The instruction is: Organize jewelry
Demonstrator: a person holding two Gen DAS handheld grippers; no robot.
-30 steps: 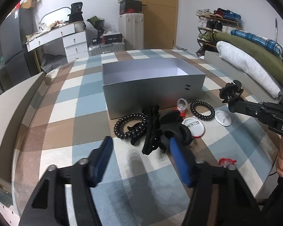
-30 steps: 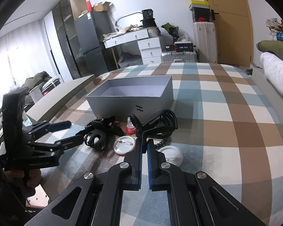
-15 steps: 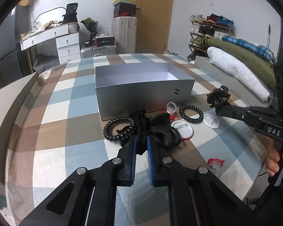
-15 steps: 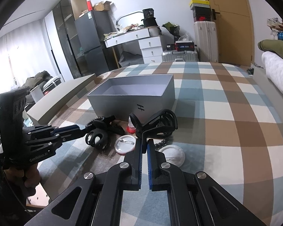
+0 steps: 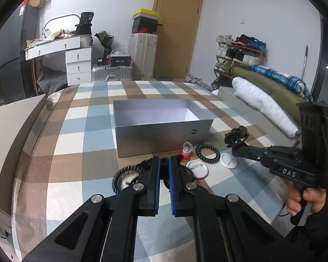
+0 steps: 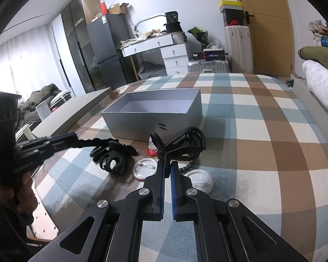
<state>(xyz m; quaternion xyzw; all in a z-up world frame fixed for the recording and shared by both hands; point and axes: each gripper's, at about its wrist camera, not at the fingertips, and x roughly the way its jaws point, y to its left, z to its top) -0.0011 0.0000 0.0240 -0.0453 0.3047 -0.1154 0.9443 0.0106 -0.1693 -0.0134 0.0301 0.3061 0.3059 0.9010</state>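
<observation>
An open grey box (image 5: 161, 128) stands on the checked cloth; it also shows in the right wrist view (image 6: 155, 115). My left gripper (image 5: 164, 163) is shut on a long black hair clip (image 6: 98, 142), lifted off the cloth in front of the box. My right gripper (image 6: 168, 163) is shut on a black claw clip (image 6: 181, 144), held above the cloth right of the box front; the claw clip also shows in the left wrist view (image 5: 236, 135). A black spiral hair tie (image 5: 207, 150), a round black claw clip (image 6: 112, 162), two white badges (image 6: 143, 172) (image 6: 200, 181) and a small red-based ring (image 5: 187, 150) lie on the cloth.
A second spiral hair tie (image 5: 129, 174) lies under my left gripper. A grey lid or board (image 5: 8, 131) runs along the left edge. Rolled bedding (image 5: 264, 104) lies along the right side. The cloth's front edge is near both hands.
My left gripper went from open to shut on the long black hair clip and lifted it toward the box. My right gripper kept its claw clip and barely moved.
</observation>
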